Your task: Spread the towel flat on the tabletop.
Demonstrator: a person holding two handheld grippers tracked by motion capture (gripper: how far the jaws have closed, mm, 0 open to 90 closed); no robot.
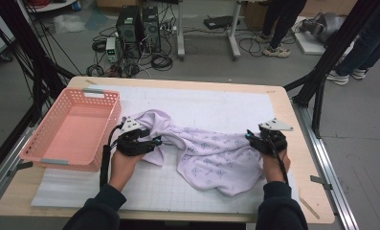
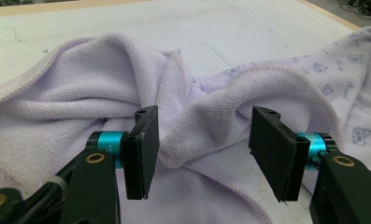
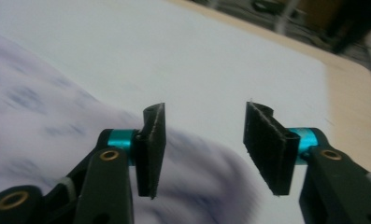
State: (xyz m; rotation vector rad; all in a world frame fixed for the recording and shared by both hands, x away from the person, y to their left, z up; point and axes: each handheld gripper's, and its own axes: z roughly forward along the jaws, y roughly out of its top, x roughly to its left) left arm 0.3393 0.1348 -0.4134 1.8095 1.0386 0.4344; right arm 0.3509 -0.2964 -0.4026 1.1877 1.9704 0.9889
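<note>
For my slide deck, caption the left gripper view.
Open hand-held gripper poised over a bunched lilac towel fold.

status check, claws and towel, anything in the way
Left claw open, a towel fold between its jaws, unpinched. Right claw open, holding nothing, at towel's right edge. Towel crumpled on the mat. Pink basket off left, not blocking.

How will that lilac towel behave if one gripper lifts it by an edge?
Probably floppy: the towel lies bunched in soft folds, so it should drape and trail. The terry pile looks grippy, so slipping seems unlikely. Likely light, dragging rather than rolling across the mat.
</note>
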